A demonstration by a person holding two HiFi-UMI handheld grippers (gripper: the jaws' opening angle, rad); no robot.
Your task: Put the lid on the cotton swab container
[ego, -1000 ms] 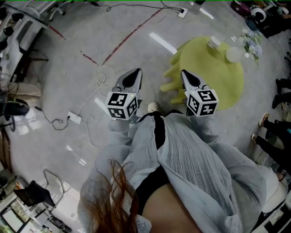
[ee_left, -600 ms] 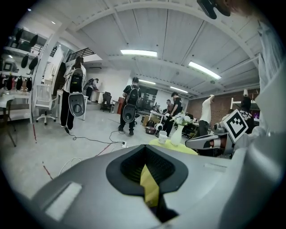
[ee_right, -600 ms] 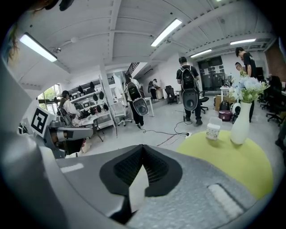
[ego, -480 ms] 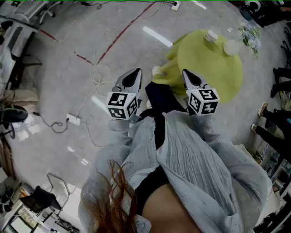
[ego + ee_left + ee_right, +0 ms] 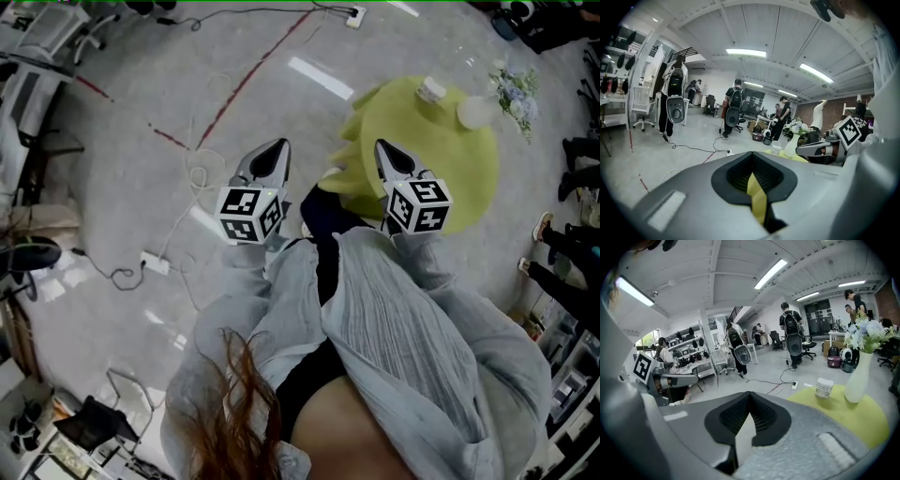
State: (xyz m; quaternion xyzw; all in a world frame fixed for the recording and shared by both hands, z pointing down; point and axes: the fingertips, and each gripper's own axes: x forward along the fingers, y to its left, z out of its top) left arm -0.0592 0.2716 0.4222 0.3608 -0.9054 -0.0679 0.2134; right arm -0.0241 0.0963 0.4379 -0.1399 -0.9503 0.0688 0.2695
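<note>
The cotton swab container [image 5: 432, 90], a small white tub, stands on a round table under a yellow-green cloth [image 5: 422, 169], ahead and to the right. In the right gripper view the container [image 5: 824, 387] sits beside a white vase [image 5: 855, 378]; in the left gripper view the container [image 5: 776, 148] is small and distant. No separate lid shows. My left gripper [image 5: 272, 155] and right gripper [image 5: 386, 150] are held side by side at chest height, well short of the table. The jaws of the left gripper [image 5: 751, 159] and the right gripper [image 5: 749, 399] are closed together with nothing between them.
A vase of flowers [image 5: 476, 112] stands near the container. Cables and a power strip [image 5: 155, 263] lie on the grey floor at left, beside a red tape line [image 5: 248, 80]. People with backpacks [image 5: 792, 336], chairs and desks stand farther off. Feet [image 5: 574, 178] show at the right edge.
The person has stepped forward, one dark trouser leg swinging out between the grippers. The floor and table have shifted slightly in view. Both grippers keep their pose.
</note>
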